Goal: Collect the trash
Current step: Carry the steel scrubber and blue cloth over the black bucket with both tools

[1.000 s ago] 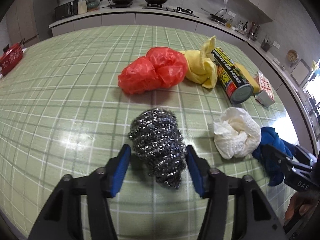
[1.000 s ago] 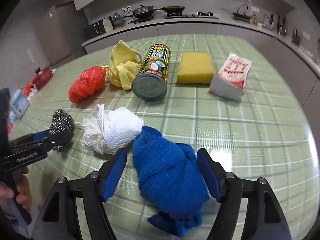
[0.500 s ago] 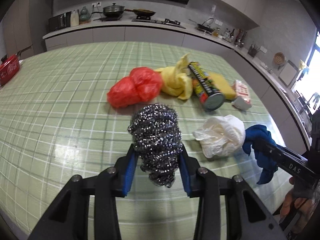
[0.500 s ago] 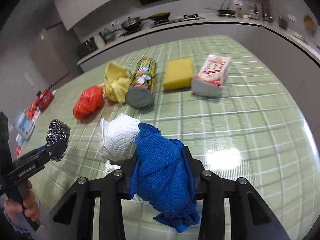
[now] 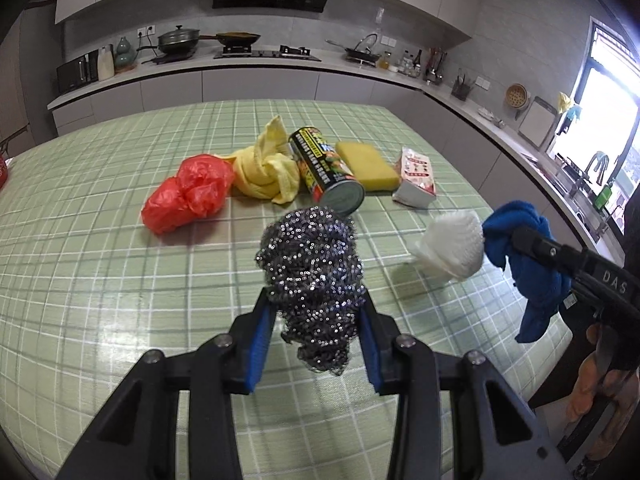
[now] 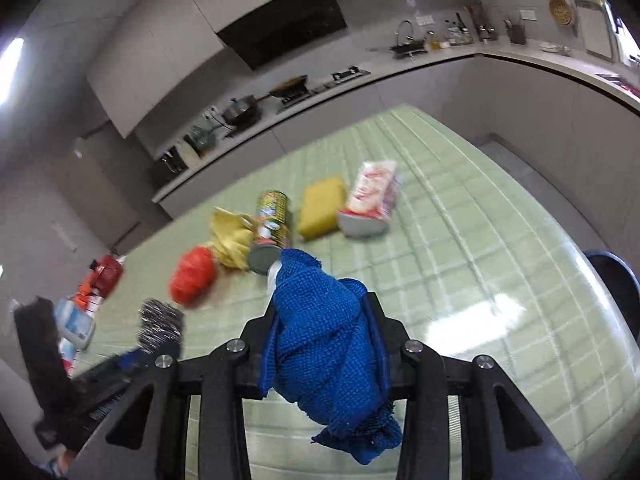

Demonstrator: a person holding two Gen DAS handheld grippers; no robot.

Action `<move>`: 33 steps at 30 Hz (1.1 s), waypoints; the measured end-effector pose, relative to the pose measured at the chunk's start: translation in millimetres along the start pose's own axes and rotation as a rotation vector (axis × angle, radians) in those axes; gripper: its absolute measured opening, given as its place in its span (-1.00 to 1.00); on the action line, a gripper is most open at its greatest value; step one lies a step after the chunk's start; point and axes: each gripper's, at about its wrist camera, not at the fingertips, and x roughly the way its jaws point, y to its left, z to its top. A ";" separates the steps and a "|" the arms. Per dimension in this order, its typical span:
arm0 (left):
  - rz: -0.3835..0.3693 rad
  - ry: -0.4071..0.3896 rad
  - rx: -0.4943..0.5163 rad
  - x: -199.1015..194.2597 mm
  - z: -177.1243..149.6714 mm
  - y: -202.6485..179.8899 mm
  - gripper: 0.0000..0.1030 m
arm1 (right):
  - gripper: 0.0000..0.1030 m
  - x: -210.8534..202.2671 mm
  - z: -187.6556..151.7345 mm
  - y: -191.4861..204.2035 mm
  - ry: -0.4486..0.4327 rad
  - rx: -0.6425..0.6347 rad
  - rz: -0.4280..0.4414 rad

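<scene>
My left gripper (image 5: pixel 318 320) is shut on a steel wool scrubber (image 5: pixel 314 276), held clear above the green checked table (image 5: pixel 100 264). My right gripper (image 6: pixel 326 340) is shut on a crumpled blue cloth (image 6: pixel 320 344), also lifted; the cloth (image 5: pixel 524 256) shows at the right of the left wrist view. A white paper wad (image 5: pixel 452 246) lies on the table beside the blue cloth. Farther back lie a red plastic bag (image 5: pixel 188 196), a yellow cloth (image 5: pixel 266 168), a tipped can (image 5: pixel 326 170), a yellow sponge (image 5: pixel 366 164) and a snack packet (image 5: pixel 416 176).
A kitchen counter (image 5: pixel 240 68) with pots and a stove runs behind the table. A person's hand (image 5: pixel 592 384) holds the right gripper at the table's right edge. A red object (image 6: pixel 106 274) and small packets sit near the table's left end. A dark chair (image 6: pixel 616 280) stands at the right.
Both grippers closed on their items and rose: the left lifted the steel wool off the table, the right lifted the blue cloth. The right wrist rolled, tilting its view.
</scene>
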 end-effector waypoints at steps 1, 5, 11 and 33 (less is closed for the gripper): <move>0.001 0.000 -0.004 -0.1 0.4 0.4 -0.21 | -0.21 4.8 1.4 5.6 0.014 -0.020 -0.014; 0.021 -0.008 -0.022 -3.8 -1.0 7.4 -0.21 | -0.21 14.0 7.8 29.9 0.012 -0.091 -0.003; 0.054 -0.015 -0.064 -4.8 -0.1 24.9 -0.21 | -0.22 28.7 21.2 36.1 0.033 -0.067 0.058; 0.013 -0.031 -0.014 4.6 16.7 -21.9 -0.21 | -0.22 2.3 27.9 -5.3 -0.004 -0.069 -0.054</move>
